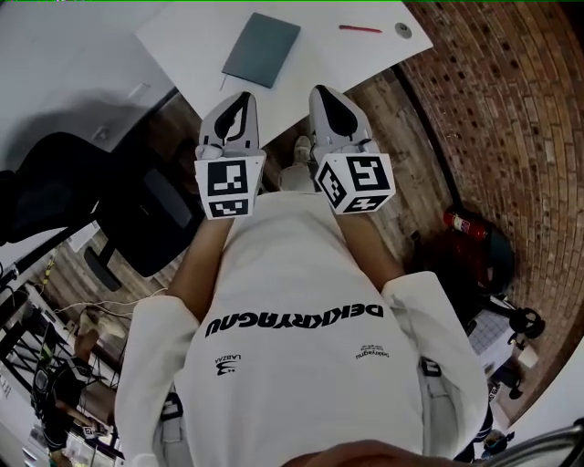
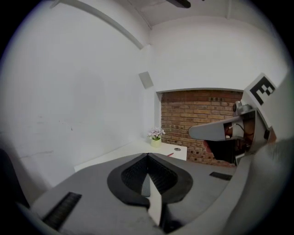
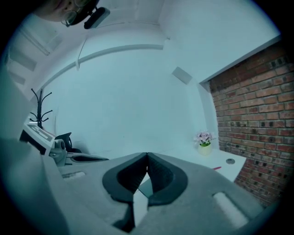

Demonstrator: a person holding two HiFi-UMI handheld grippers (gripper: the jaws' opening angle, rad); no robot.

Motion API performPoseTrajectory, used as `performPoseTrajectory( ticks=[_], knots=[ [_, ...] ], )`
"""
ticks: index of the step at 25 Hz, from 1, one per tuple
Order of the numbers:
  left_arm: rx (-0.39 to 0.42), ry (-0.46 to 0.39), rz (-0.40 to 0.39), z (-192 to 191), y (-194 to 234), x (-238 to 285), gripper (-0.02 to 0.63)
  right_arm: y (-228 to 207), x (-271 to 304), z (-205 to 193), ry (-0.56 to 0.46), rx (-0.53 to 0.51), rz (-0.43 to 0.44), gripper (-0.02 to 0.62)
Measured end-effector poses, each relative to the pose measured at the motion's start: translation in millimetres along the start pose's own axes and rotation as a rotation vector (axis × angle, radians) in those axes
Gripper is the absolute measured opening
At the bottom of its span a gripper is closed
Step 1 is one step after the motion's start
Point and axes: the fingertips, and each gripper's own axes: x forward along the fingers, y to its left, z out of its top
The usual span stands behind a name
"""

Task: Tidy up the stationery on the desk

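A white desk [image 1: 196, 36] stands ahead of me at the top of the head view. On it lie a grey-blue notebook [image 1: 262, 49], a red pen [image 1: 360, 28] and a small round grey item [image 1: 402, 30]. I hold both grippers close to my chest, short of the desk and pointing toward it. The left gripper [image 1: 241, 97] is shut with nothing in it, its tips meeting [image 2: 148, 156]. The right gripper [image 1: 328, 92] is likewise shut and empty [image 3: 147, 156]. From the right gripper view the pen [image 3: 217, 168] and round item [image 3: 230, 161] lie near the desk's right end.
A small potted flower [image 2: 156, 137] stands at the desk's far corner by the brick wall [image 1: 511, 119]. A black office chair [image 1: 137, 219] is at my left. A red fire extinguisher [image 1: 465, 223] lies on the wooden floor at my right.
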Motion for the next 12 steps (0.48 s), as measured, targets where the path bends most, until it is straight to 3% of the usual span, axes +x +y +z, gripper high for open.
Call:
performPoseTrajectory(
  ticks=[5, 12],
  knots=[
    [-0.013, 0.038, 0.04, 2, 12, 45, -0.002, -27, 35, 3, 0.039, 0.017, 0.04, -0.003],
    [-0.069, 0.159, 0.021, -10, 22, 109, 0.001, -59, 86, -19, 0.149, 0.034, 0.086, 0.009]
  ],
)
